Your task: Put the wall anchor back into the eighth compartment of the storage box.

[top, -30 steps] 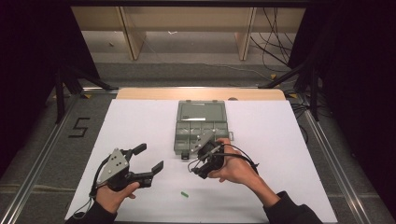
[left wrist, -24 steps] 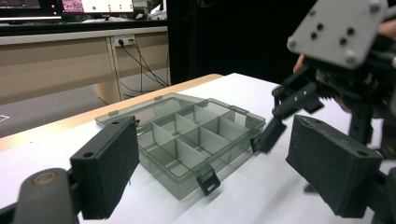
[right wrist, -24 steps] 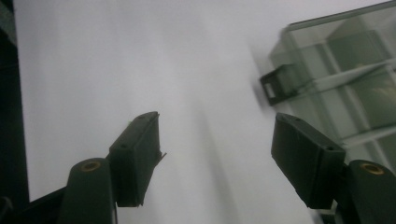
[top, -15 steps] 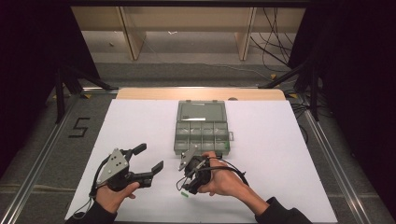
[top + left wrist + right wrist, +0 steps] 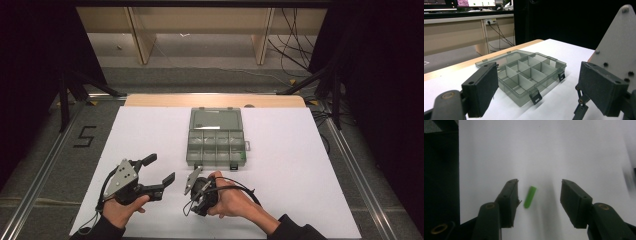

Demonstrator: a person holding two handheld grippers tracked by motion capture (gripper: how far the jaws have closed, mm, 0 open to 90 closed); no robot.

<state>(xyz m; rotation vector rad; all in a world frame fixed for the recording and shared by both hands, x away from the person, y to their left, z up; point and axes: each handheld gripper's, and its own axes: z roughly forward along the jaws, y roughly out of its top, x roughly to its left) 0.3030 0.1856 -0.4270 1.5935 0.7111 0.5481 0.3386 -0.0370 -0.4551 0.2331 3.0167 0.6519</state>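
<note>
Closing, the right claw [image 5: 537, 200] straddles a green stick [image 5: 530, 197], untouched.

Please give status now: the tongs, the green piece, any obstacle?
Right tongs closing around green piece, pads not touching it. Left tongs open, idle. Box open beyond. Nothing in the way.

A grey compartment box [image 5: 217, 137] is lying open on the white table sheet [image 5: 300, 165], its lid folded back toward the far edge and its latches hanging at the near side. Beyond the sheet, a wooden strip [image 5: 150, 100] is running along the table's edge, while black cables [image 5: 295, 45] are trailing across the floor beside a taped figure five [image 5: 85, 136].
</note>
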